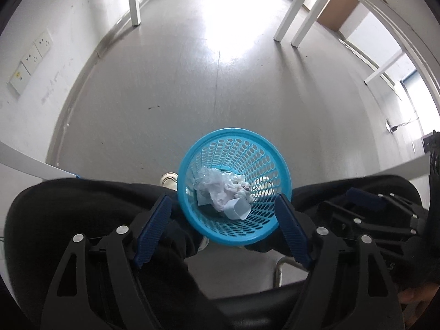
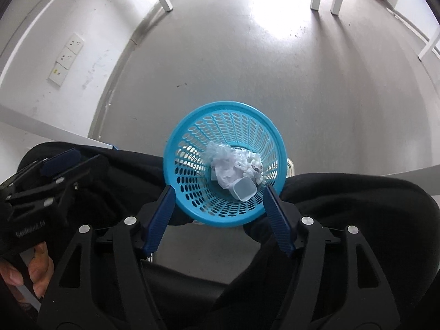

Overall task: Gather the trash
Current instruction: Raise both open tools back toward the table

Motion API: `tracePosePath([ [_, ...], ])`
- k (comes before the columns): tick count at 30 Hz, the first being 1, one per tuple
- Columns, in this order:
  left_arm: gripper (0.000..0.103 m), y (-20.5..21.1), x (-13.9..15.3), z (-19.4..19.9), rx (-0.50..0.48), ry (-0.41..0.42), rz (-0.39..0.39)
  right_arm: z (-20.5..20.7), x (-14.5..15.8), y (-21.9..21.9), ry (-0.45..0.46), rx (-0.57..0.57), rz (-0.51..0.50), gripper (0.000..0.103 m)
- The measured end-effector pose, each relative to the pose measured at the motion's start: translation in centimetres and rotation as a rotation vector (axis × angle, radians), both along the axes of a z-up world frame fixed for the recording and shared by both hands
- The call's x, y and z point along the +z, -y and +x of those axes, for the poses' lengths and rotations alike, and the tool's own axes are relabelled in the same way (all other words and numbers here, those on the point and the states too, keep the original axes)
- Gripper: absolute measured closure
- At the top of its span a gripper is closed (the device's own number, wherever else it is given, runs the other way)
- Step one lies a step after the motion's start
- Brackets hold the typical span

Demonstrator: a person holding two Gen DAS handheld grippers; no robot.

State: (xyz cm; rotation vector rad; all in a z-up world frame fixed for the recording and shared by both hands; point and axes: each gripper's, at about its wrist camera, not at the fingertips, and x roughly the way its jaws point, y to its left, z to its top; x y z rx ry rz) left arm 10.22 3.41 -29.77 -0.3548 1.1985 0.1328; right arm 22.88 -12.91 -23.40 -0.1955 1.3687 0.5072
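Left wrist view: left tongs (image 1: 224, 214) spread wide, nothing between the pads, above a blue bin (image 1: 232, 185) on the floor (image 1: 220, 82) between the person's dark-trousered knees. In the bin: crumpled wrap (image 1: 220, 184) and a small white cup (image 1: 238, 210). Right tongs (image 1: 385, 211) at the right edge, also apart.

Right wrist view: right tongs (image 2: 217, 211) wide, empty, over the same bin (image 2: 225, 162); wrap (image 2: 233, 167), cup (image 2: 244, 189) inside. Left tongs (image 2: 55, 170) at left, a hand (image 2: 30, 272) below.

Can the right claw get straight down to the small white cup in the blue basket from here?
Probably yes. The right claw is open, empty and pointing down over the blue basket. The white cup lies on top of the crumpled wrappers, uncovered, though the mesh wall stands close beside it.
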Motion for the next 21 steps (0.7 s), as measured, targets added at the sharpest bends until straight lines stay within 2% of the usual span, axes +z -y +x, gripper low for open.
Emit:
tracePosePath([
  [4,0.02,0.3,2.1,-2.1,-0.014,0.041,0.004,-2.2,2.3,0.7,0.028,0.025,0.022,0.035],
  [8,0.011,0.5,4.3,-4.5,-0.007,0.105,0.021,-4.5,5.1,1.8,0.097,0.038,0.044,0.033],
  [11,0.007,0.4,5.9,-6.6,0.015,0.152,0.01,-6.3,7.4,2.9,0.15,0.05,0.077,0.027],
  [13,0.006,0.6,6.7,-7.8,0.025,0.18,0.018,-7.4,8.8,3.5,0.19,0.06,0.091,0.021],
  [17,0.006,1.8,9.0,-9.5,0.006,0.221,0.099,-9.6,11.4,4.6,0.273,0.074,0.118,0.015],
  [21,0.006,2.2,11.8,-10.9,-0.006,0.283,0.095,-11.3,14.2,5.5,0.362,0.085,0.142,0.012],
])
